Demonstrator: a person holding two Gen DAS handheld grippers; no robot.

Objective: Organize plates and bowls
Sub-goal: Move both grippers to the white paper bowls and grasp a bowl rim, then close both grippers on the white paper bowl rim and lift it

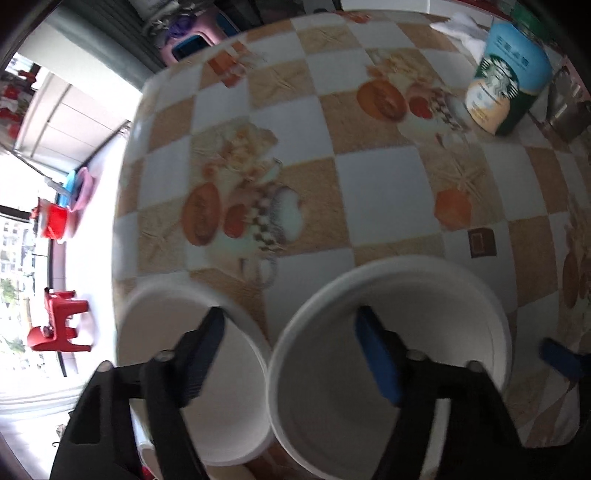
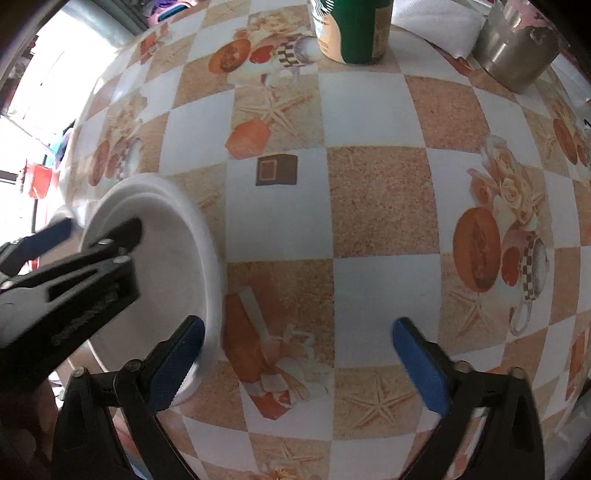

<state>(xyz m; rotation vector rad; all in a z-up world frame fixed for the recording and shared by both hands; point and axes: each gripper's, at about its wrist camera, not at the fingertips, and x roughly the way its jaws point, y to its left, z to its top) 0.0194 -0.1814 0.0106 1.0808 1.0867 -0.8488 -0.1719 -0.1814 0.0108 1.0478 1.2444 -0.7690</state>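
Note:
Two white bowls stand side by side on the checked tablecloth, the left bowl (image 1: 221, 387) and the right bowl (image 1: 424, 332). My left gripper (image 1: 291, 317) points down over them and is open. One of its fingers (image 1: 203, 350) dips into the left bowl and the other into the right bowl, so both neighbouring rims lie between the jaws. In the right wrist view the right bowl (image 2: 173, 258) sits at the left with the left gripper (image 2: 99, 223) over it. My right gripper (image 2: 298, 325) is open above the cloth; its left finger (image 2: 181, 362) hangs at that bowl's rim.
At the back of the table (image 1: 369, 177) stand a green and blue coffee tin (image 1: 506, 81), a steel pot (image 2: 517, 48) and a folded white cloth (image 2: 436, 26). The table's edge runs close on the left, with a red stool (image 1: 59, 325) on the floor beyond.

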